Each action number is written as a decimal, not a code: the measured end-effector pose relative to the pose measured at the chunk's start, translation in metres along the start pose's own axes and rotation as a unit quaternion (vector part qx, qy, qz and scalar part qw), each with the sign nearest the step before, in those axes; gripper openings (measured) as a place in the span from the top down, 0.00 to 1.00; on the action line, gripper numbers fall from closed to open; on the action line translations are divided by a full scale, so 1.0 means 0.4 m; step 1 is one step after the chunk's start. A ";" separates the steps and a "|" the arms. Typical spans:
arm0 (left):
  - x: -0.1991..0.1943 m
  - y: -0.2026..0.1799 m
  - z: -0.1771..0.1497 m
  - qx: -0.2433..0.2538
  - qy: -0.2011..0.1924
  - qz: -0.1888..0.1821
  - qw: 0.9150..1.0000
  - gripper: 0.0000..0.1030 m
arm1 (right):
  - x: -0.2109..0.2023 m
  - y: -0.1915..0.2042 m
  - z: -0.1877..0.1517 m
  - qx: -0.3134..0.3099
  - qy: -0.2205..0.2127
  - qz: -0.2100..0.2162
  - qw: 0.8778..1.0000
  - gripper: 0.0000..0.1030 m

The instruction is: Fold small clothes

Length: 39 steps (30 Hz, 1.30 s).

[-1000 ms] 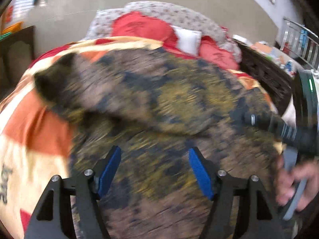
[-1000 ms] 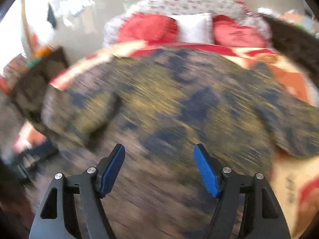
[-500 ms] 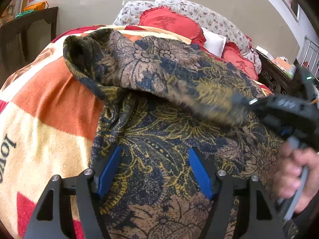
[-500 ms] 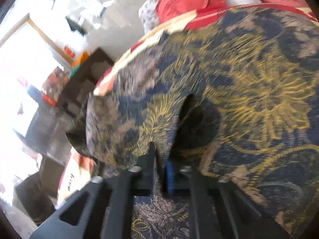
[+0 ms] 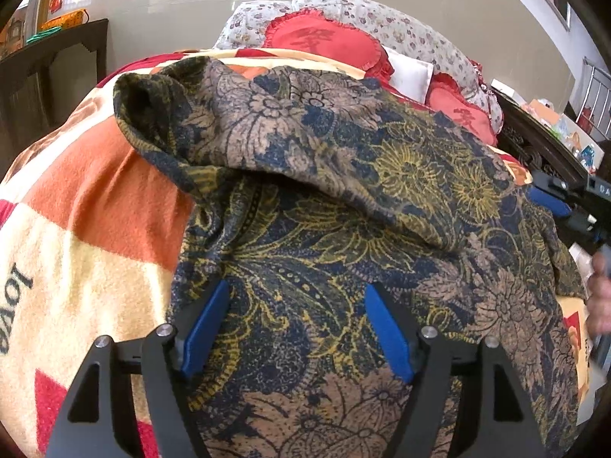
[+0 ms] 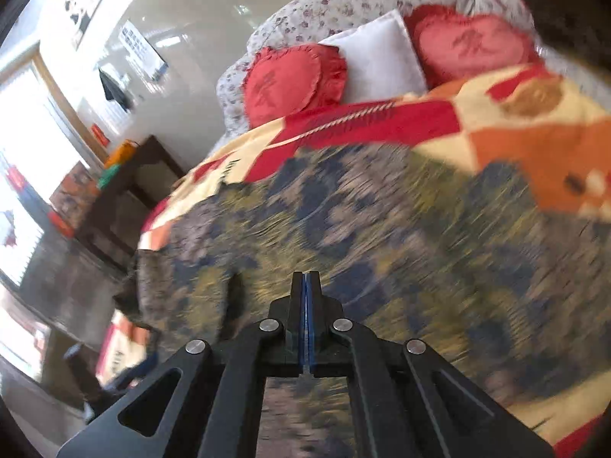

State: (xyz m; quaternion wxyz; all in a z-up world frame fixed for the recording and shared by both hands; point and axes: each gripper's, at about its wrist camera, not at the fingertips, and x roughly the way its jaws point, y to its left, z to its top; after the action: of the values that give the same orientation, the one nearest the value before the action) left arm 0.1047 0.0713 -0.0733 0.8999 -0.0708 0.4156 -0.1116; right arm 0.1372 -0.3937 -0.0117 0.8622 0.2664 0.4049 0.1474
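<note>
— Where was the patterned garment (image 5: 343, 175)?
— Spread on the bed's blanket (image 5: 95, 210), one flap folded across it. The left claw (image 5: 298, 294) hung apart over the near hem. The right claw (image 6: 305, 278) had just eased open slightly, its pads almost together with no cloth visibly between them.
— Advice?
— Square the flap's edge first. Bare blanket on the left gave room.
</note>
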 end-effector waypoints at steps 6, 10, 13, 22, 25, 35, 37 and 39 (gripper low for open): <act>0.003 -0.006 -0.001 0.000 0.000 0.001 1.000 0.24 | 0.248 0.117 -0.102 0.017 0.077 0.057 0.995 0.43; 0.005 -0.010 0.000 -0.006 -0.002 0.000 1.000 0.24 | 0.346 0.127 -0.128 0.020 0.083 0.056 0.995 0.44; 0.005 -0.008 0.000 -0.011 -0.003 -0.004 1.000 0.24 | 0.393 0.146 -0.131 0.024 0.101 0.123 0.987 0.54; 0.004 -0.002 -0.001 -0.012 -0.004 -0.005 1.000 0.24 | 0.271 0.160 -0.111 -0.010 0.039 0.070 0.997 0.80; 0.004 -0.003 -0.001 -0.013 -0.004 -0.005 1.000 0.24 | 0.178 0.157 -0.053 -0.068 0.027 -0.020 0.997 0.80; -0.007 -0.007 0.002 -0.001 0.000 0.004 1.000 0.23 | 0.040 -0.037 0.016 -0.117 0.074 -0.207 0.968 0.80; -0.030 -0.006 0.012 -0.006 -0.014 0.009 1.000 0.23 | 0.026 -0.073 0.009 -0.102 0.076 -0.216 0.968 0.80; -0.072 -0.001 0.043 -0.013 -0.052 0.028 0.998 0.23 | 0.020 -0.082 -0.005 -0.091 0.074 -0.218 0.969 0.80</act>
State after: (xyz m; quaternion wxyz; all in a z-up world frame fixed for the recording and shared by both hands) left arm 0.0998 0.0790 -0.0409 0.9219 -0.0765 0.3718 -0.0771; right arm 0.1421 -0.4160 -0.0367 0.8616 0.0809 0.5009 0.0114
